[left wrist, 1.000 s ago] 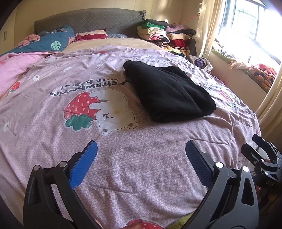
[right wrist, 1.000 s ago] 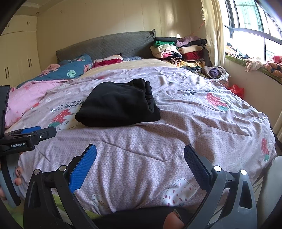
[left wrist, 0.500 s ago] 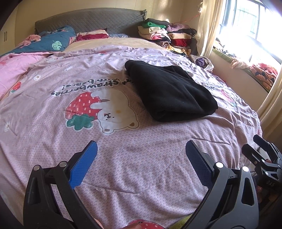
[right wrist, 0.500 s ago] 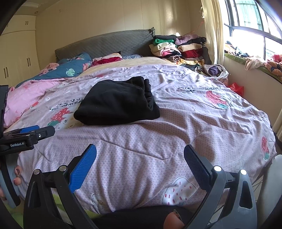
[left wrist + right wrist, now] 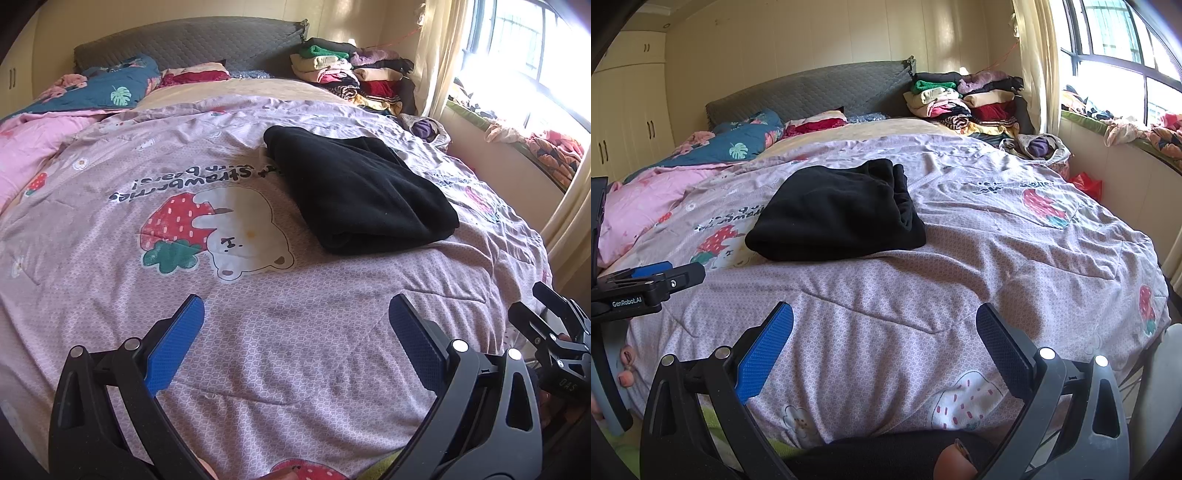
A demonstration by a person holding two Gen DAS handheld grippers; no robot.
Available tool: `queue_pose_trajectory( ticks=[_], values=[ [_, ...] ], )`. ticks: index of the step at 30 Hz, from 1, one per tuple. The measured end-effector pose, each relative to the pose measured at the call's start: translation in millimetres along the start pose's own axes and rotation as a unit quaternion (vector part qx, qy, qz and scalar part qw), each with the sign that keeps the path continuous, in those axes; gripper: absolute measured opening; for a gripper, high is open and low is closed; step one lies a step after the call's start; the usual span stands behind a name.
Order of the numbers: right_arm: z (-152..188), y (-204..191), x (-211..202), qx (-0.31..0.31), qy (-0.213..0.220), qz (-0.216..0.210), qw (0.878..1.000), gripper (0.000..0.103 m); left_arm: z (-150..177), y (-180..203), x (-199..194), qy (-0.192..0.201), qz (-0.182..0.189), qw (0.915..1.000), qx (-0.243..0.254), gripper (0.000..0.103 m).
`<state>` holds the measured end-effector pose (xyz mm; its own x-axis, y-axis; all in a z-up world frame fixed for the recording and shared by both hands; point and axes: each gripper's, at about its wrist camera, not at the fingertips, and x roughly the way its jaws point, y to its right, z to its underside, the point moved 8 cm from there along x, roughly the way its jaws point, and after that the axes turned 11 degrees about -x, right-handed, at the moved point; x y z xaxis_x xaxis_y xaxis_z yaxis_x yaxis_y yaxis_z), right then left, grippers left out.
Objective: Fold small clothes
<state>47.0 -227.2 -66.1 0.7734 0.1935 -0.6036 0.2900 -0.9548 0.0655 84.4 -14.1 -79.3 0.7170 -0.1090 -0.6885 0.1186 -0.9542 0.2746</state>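
Observation:
A black garment point(image 5: 360, 192) lies folded in a thick bundle on the pink strawberry-print quilt point(image 5: 258, 332), near the middle of the bed; it also shows in the right wrist view point(image 5: 838, 212). My left gripper point(image 5: 295, 341) is open and empty above the quilt's near part, well short of the garment. My right gripper point(image 5: 884, 341) is open and empty near the bed's front edge. The right gripper also shows at the right edge of the left wrist view point(image 5: 550, 332), and the left gripper at the left edge of the right wrist view point(image 5: 653, 278).
A stack of folded clothes point(image 5: 960, 99) sits at the bed's far right corner by the grey headboard point(image 5: 809, 92). Pink and blue bedding point(image 5: 665, 181) lies at the far left. A window sill point(image 5: 1123, 125) with loose clothes runs along the right.
Both grippers have shifted slightly, so the views have moved a little. The black garment has not moved and both grippers stay open.

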Motion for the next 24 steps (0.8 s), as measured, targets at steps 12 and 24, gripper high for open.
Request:
queue_pose_trajectory(
  ticks=[12, 24],
  values=[
    [-0.6, -0.2, -0.2, -0.001, 0.000, 0.000, 1.000, 0.099, 0.5, -2.4, 0.2, -0.002, -0.005, 1.0000, -0.002, 0.094],
    [-1.0, -0.8, -0.1, -0.001, 0.000, 0.000, 1.000, 0.099, 1.3, -2.7, 2.0, -0.005, -0.010, 0.9999, -0.001, 0.094]
  ],
)
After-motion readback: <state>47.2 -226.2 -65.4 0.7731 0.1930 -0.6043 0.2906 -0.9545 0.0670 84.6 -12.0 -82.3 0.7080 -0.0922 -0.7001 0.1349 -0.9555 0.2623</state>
